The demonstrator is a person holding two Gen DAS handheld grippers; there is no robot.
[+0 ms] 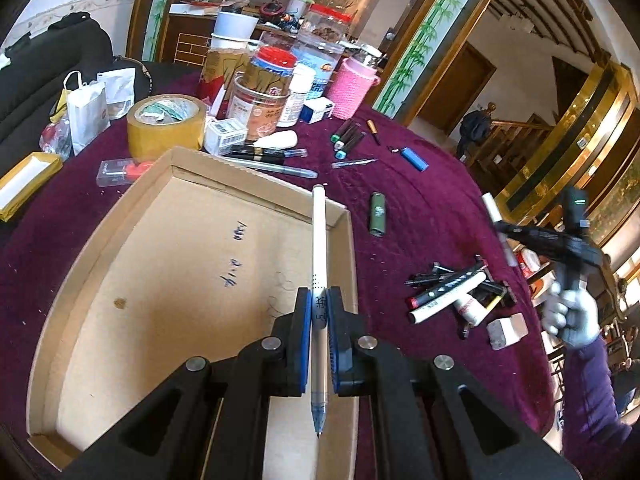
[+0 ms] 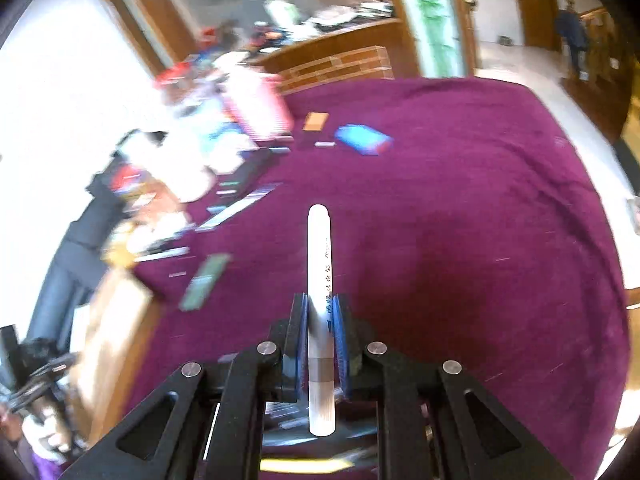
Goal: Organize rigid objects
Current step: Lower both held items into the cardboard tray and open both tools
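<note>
Over the cardboard box, left jaws pinching white pen lengthwise, tip rearward, right jaws pinching white marker likewise.

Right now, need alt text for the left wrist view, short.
The left gripper has its jaws shut on a white pen, held over an open cardboard box on a purple tablecloth. Pens and markers lie scattered to the right, jars and a tape roll behind the box, and the right gripper holds a white marker at far right.
</note>
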